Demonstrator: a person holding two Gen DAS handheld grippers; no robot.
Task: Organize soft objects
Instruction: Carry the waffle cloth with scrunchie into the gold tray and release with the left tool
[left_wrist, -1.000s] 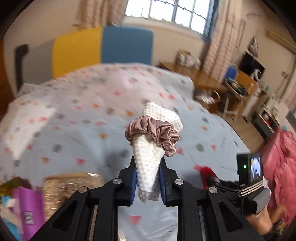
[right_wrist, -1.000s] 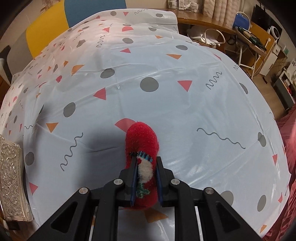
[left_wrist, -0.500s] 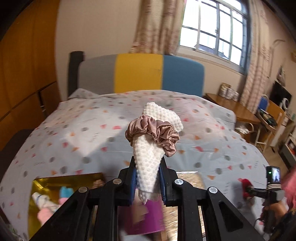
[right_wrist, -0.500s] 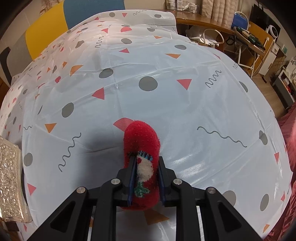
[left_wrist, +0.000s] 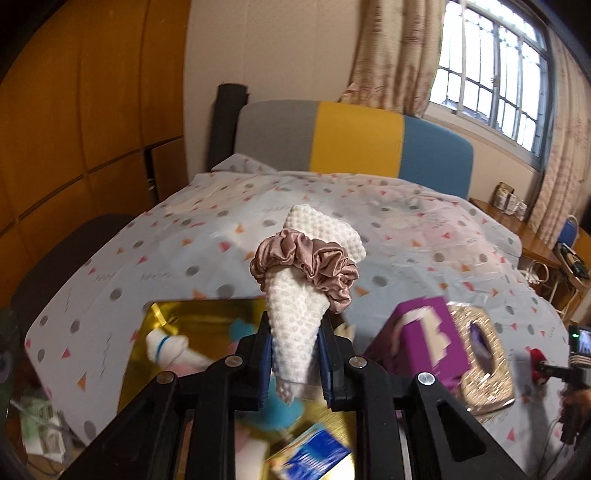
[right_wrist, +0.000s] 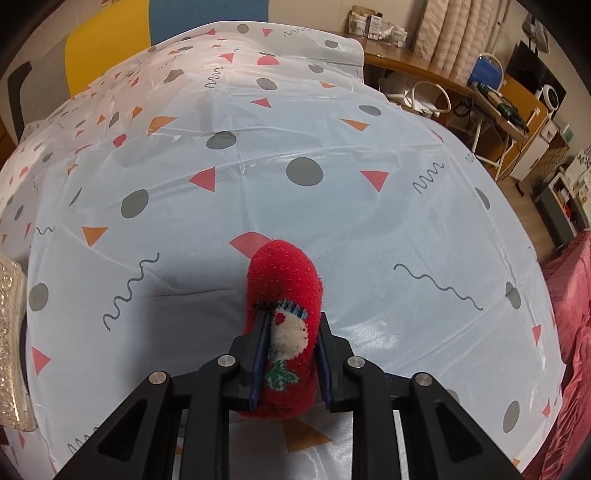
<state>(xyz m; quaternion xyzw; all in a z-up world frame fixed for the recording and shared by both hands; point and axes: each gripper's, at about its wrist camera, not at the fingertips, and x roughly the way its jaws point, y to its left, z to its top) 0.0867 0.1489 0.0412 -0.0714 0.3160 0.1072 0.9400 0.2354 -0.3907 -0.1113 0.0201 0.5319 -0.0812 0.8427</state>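
Observation:
My left gripper (left_wrist: 293, 360) is shut on a white waffle-knit cloth (left_wrist: 303, 295) rolled into a cone, with a pinkish-brown satin scrunchie (left_wrist: 306, 264) wrapped round it. It hangs above an open gold box (left_wrist: 177, 332) that holds a white sock with a blue stripe (left_wrist: 166, 345) and other soft items. My right gripper (right_wrist: 290, 354) is shut on a fuzzy red sock (right_wrist: 284, 288) with a small patterned figure, held just over the bedsheet (right_wrist: 332, 129). The right gripper (left_wrist: 543, 367) with the red sock also shows at the far right of the left wrist view.
A purple carton (left_wrist: 424, 339) and a glittery gold tissue box (left_wrist: 484, 354) stand right of the gold box. A blue packet (left_wrist: 314, 458) lies at its near edge. A wooden desk (right_wrist: 443, 74) and chair stand beyond the bed; a pink blanket (right_wrist: 576, 295) lies at right.
The left gripper has swung left with the cloth cone, from over bare bedsheet to above the open gold box. The right gripper stayed almost still with the red sock.

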